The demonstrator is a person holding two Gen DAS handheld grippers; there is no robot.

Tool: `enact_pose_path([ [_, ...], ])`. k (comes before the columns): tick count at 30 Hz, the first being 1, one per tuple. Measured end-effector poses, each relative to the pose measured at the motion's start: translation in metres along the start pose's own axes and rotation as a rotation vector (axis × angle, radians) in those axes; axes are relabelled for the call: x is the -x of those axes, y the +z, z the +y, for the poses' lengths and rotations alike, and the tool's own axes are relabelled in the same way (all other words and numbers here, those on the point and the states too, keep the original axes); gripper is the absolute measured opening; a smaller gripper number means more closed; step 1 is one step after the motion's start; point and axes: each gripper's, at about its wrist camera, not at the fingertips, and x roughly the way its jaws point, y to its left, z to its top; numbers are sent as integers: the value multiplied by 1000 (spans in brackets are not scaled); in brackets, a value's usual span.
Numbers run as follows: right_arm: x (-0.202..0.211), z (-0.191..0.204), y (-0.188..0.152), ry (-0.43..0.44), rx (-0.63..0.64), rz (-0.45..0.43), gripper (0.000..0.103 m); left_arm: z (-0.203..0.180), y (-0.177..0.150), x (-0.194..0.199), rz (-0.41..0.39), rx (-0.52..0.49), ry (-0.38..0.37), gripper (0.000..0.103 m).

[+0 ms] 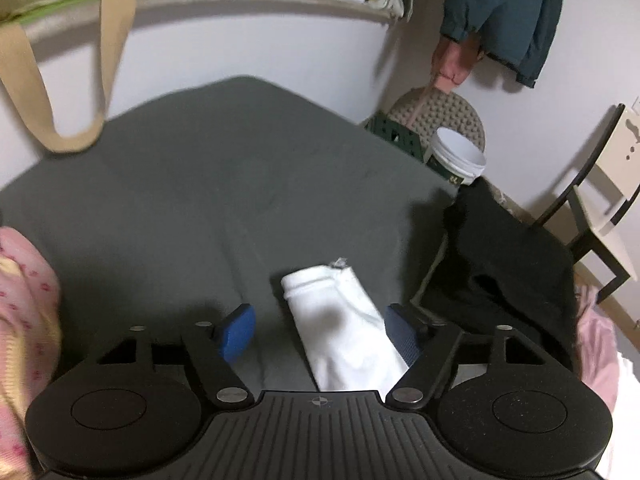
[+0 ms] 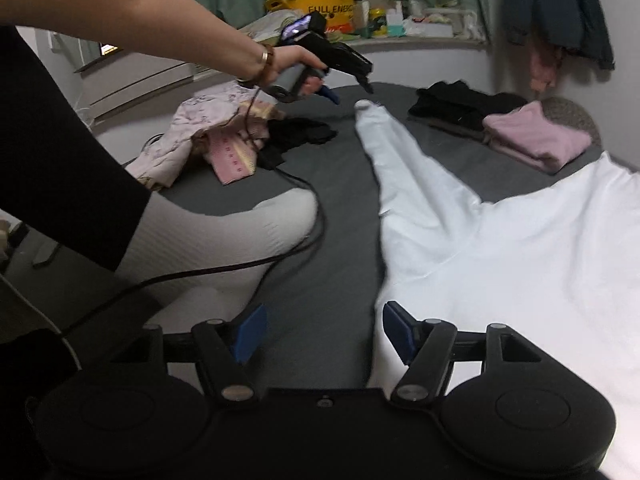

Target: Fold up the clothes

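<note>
A white long-sleeved garment [image 2: 500, 240] lies spread on the grey bed [image 2: 328, 208], one sleeve reaching away to its cuff [image 2: 365, 105]. In the left wrist view that cuff end [image 1: 340, 320] lies flat between the blue pads of my left gripper [image 1: 320, 334], which is open, the sleeve resting near the right pad [image 1: 402, 336]. The right wrist view shows a hand holding the left gripper [image 2: 350, 92] just above the cuff. My right gripper [image 2: 324, 332] is open low over the bed, its right pad [image 2: 398, 334] at the garment's near edge.
A folded pink top [image 2: 536, 136] and black clothes [image 2: 460, 104] lie at the bed's far right; a black garment [image 1: 500, 264] sits right of the cuff. A pink floral pile [image 2: 208, 132] lies far left. A cable [image 2: 280, 256] crosses the person's knee [image 2: 224, 232].
</note>
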Motion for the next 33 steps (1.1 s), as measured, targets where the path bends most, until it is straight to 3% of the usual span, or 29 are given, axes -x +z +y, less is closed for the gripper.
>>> enact_pose_path([
  [2,-2,-3,-3,28,-33,14,64,4,-4,-8,-12,28,-23,70],
  [10,-7,0,-7,20,-18,44,64,4,-14,-35,-71,130,-96,41],
  [12,-8,1,-8,20,-14,50,64,1,-16,-43,-64,133,-94,18],
  [14,-9,2,-8,17,-6,53,64,-2,-18,-46,-73,155,-86,2],
  [17,-8,5,-8,5,20,56,64,-10,-19,-39,-109,173,-87,2],
  [22,1,8,-3,-10,40,17,64,-32,-4,5,-159,118,-184,2],
  [26,17,2,2,-12,-15,-38,65,-69,3,62,-181,-17,-319,2],
  [30,41,-9,11,-39,-60,-115,65,-125,-9,125,-137,-188,-441,2],
  [33,74,-34,20,-129,-133,-199,65,-167,-31,169,-87,-285,-524,2],
])
